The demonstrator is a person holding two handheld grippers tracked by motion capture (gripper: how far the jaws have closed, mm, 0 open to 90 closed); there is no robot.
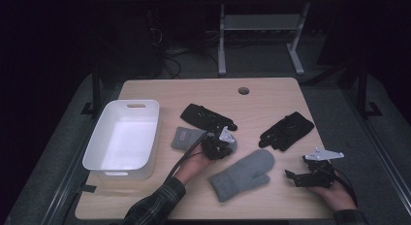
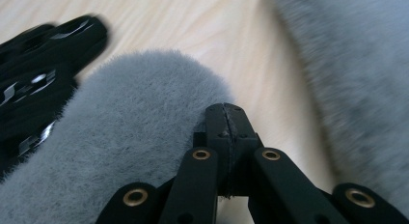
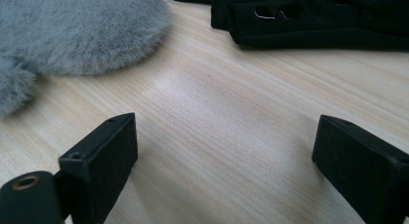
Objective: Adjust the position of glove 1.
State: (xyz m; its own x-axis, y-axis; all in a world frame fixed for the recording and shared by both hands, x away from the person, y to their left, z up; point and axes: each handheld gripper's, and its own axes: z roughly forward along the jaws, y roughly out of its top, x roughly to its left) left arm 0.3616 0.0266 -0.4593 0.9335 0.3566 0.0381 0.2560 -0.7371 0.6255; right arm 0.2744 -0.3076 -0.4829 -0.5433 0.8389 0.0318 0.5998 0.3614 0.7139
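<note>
The bench is pale wood with a round hole near its far edge, and it stands on dark grey carpet in a dim room. Beyond it a light metal table frame rises from the floor, with a tangle of cables to its left.

Well to the left of the left gripper sits an empty white bin, with a slot handle in its far wall. Just left of that gripper lies a small grey mitten, and the gripper sits over its right end. In the left gripper view the fingers are clenched together, tips pressed into the fluffy edge of the grey mitten; whether fleece is pinched between them cannot be told. Beyond the fingers lies a black glove, close to the mitten's far side.

Between the two grippers a larger grey mitten lies flat, thumb toward the right, apart from both.

The right gripper rests near the bench's right front corner, held in a hand. Its fingers stand released, wide apart over bare wood, touching nothing. Ahead of them lies a second black glove, and the large mitten's tip lies ahead to their left.
</note>
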